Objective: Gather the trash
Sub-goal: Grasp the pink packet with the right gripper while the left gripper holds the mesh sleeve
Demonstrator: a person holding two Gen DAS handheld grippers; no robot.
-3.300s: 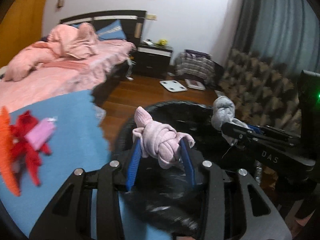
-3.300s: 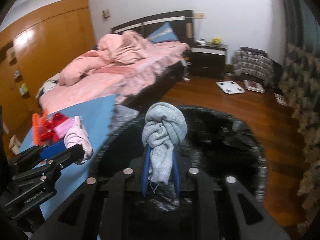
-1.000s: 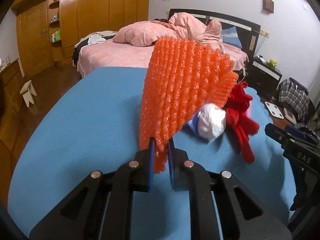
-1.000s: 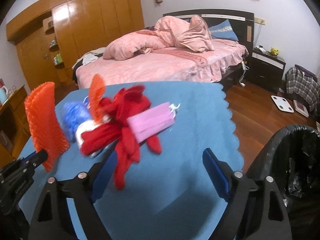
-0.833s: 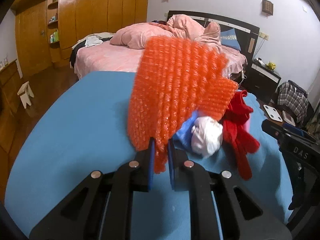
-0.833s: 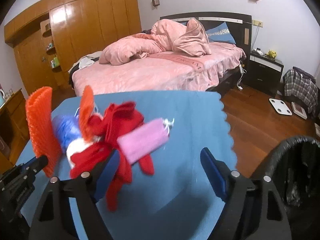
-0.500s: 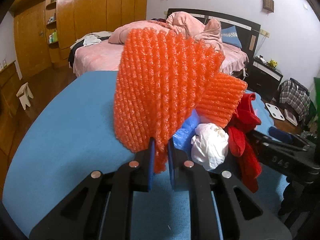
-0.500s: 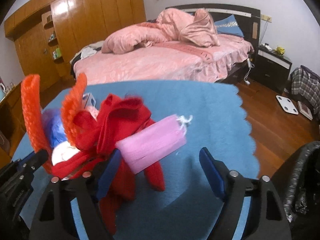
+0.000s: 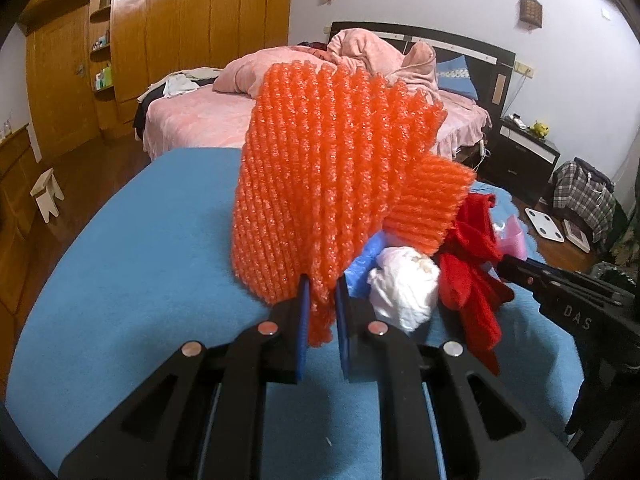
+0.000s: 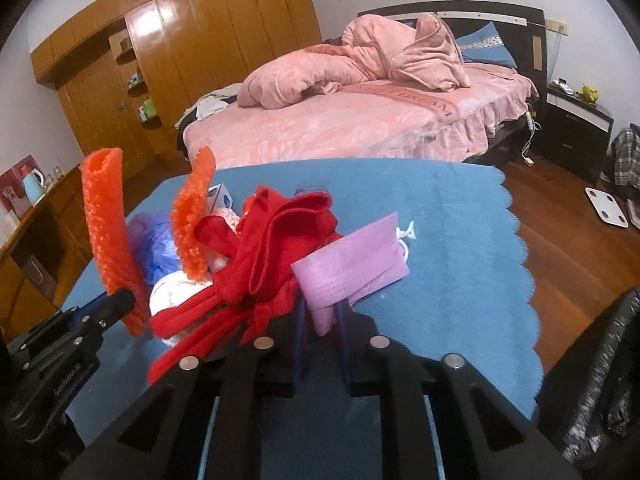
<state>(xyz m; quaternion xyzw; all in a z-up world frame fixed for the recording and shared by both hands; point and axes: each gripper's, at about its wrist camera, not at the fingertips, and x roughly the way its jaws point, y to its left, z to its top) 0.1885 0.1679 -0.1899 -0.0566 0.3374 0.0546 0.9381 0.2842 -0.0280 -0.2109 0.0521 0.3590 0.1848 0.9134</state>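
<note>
The right tongs (image 10: 320,330), wide open a second ago, are now closing on the pink mask (image 10: 352,268) at the edge of the pile on the blue worktop (image 10: 440,248); the left tongs (image 9: 320,312) are kept clamped on the orange foam net (image 9: 320,184), so two pieces seem ready for the black bin bag (image 10: 600,380) at the right

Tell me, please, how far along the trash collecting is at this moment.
Nothing visible shows items already binned. In hand: the left gripper is shut on the orange foam net, and the right gripper is closing on the pink mask. Left on the blue cloth: a second orange net, red fabric, a white wad and blue plastic. The black bag waits at the right.
</note>
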